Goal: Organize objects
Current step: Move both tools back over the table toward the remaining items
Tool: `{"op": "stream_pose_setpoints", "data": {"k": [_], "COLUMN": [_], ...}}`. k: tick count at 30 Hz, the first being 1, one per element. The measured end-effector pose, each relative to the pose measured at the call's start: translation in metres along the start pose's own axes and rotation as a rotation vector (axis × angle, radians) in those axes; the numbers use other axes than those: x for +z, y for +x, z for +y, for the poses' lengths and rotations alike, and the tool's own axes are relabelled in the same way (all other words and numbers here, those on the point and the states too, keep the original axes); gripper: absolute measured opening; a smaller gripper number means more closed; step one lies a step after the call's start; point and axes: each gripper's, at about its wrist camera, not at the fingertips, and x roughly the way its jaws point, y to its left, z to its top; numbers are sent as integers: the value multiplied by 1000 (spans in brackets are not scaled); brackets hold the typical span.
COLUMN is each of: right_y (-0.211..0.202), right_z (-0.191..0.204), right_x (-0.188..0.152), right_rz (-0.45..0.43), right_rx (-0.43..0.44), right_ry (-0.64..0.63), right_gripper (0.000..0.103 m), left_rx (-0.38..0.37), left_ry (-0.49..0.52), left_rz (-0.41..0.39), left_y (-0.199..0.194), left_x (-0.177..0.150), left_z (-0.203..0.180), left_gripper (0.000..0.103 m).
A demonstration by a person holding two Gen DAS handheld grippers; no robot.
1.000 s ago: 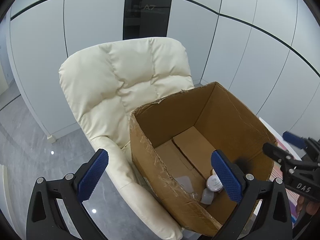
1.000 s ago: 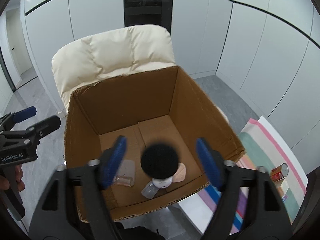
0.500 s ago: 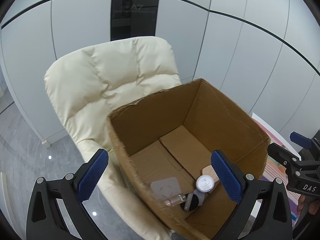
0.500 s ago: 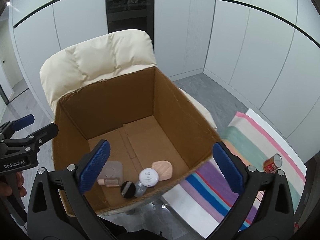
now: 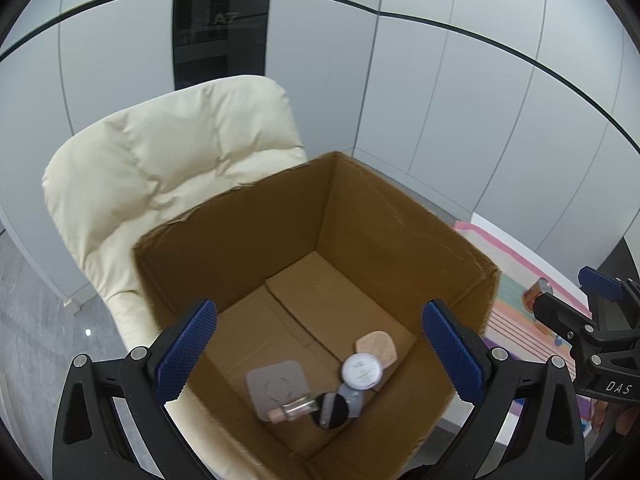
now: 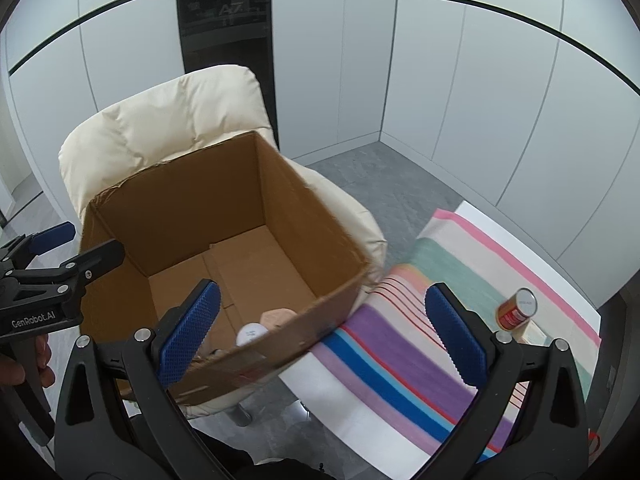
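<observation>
An open cardboard box (image 5: 400,208) (image 6: 280,200) stands on a cream padded chair (image 5: 160,152). On its floor lie a grey square compact (image 5: 278,384), a white-lidded jar (image 5: 361,370), a black round-topped item (image 5: 331,410), a peach puff (image 5: 378,346) and a small tube (image 5: 292,410). My left gripper (image 5: 320,350) hangs open above the box's near side, nothing between its blue pads. My right gripper (image 6: 322,332) is wide open and empty, over the box's right corner and the striped cloth (image 6: 440,264). From here the jar (image 6: 251,334) and puff (image 6: 278,316) peek over the box rim.
A red can (image 6: 516,308) stands on the striped cloth at the right, beside a pale box. The cloth covers a white table. Grey floor and white wall panels lie behind the chair (image 6: 168,120). A hand (image 6: 36,360) holds the left gripper's handle.
The right gripper opened and let go of the black round-topped item, which now lies in the box. Both grippers have shifted to the right, the right one toward the striped cloth.
</observation>
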Motion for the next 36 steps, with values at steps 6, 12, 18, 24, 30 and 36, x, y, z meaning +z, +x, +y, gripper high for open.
{"op": "stream_pose_setpoints", "data": {"k": [6,12,18,24,30,36], "right_y": [-8,-16,-25,-37,-50,-72], "right_z": [-26,-54,-84,-119,-150,-189], "right_x": [-4,-13,-25,-40,-56,-72], "right_rz": [1,4,11,15,18,-3], "right_rx": [-27,-61,-101,-141,-178,-227], "right_ry": [38,70,105,153,198,269], "right_gripper": [103,103,103,103,103,103], "left_rx": [-33,-73,-113,-149,-186,-232], "left_ry": [39,76,113,155,195,249], "left_rz": [6,9,17,26,28,29], "left_y": [6,11,16,20,21,19], "left_x": [-2,0,-1,-2,-3,-11], "left_z": [-29,-60,-93,-127,-163,-204], "left_gripper": [103,103,103,103,103,103]}}
